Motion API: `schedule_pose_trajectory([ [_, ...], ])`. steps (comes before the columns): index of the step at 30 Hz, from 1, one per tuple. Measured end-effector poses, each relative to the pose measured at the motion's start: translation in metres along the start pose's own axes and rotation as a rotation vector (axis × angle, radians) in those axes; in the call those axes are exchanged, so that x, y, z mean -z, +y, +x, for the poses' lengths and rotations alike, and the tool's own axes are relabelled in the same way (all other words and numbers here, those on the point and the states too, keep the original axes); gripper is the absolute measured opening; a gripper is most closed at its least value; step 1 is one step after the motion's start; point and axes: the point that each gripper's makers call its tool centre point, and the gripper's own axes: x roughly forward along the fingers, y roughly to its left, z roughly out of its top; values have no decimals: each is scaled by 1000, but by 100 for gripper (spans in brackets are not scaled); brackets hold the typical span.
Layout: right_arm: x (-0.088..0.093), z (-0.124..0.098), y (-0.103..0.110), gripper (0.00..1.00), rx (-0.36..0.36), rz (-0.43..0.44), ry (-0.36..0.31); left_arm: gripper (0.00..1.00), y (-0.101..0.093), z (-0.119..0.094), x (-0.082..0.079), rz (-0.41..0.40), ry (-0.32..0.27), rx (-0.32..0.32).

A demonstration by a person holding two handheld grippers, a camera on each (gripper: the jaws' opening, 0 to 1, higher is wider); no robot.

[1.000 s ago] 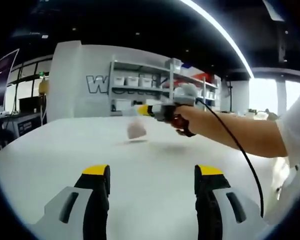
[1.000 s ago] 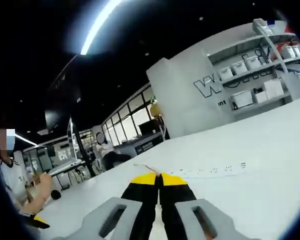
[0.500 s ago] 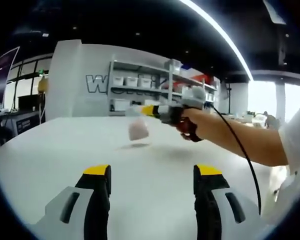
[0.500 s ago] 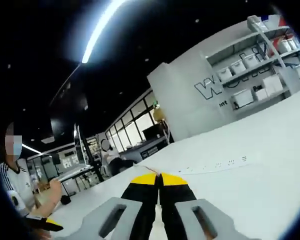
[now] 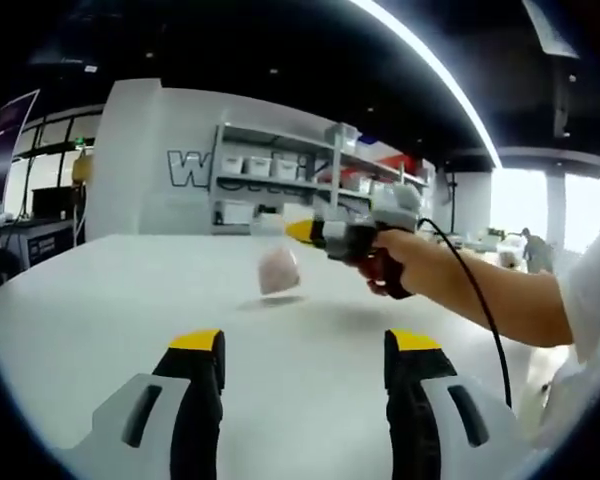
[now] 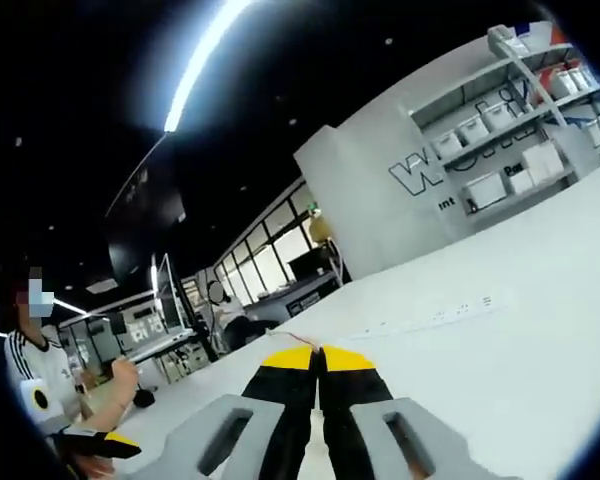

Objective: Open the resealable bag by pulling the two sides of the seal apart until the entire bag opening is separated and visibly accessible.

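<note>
So far, the task looks only begun: the resealable bag is lifted off the white table, but I judge that its seal is not yet pulled apart, because only one claw has it.

The right gripper, seen in the left gripper view, is held out by a hand with a black cable running back along the arm. Its yellow-tipped jaws are pressed together, and the bag hangs just below their tips, so they seem to pinch its top edge. In the right gripper view the right gripper also shows its two jaws closed flat against each other; a thin line shows at their tips, perhaps the bag's edge, but this is too small to tell.

The left gripper has its jaws wide apart with nothing between them. The bag is ahead of it, beyond its tips and well apart from them, near the middle line between the two jaws.

The bag itself looks small, pale and a little pinkish, rounded at the bottom, and blurred. A soft shadow lies on the table under it. Whether the opening is partly separated cannot be seen from here.

What is left, in my judgement: the left claw must take the other side of the seal, and then both pull apart along the whole opening.
</note>
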Motion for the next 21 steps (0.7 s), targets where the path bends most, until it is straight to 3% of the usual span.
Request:
schedule_pose_trajectory([
  [17,5,-21,10,0,-20,48,-27,63,-6,0,-1,-7,-5,16],
  [21,3,-29,23,0,-33,54,-43,63,-7,-1,-3,-11,-9,18],
])
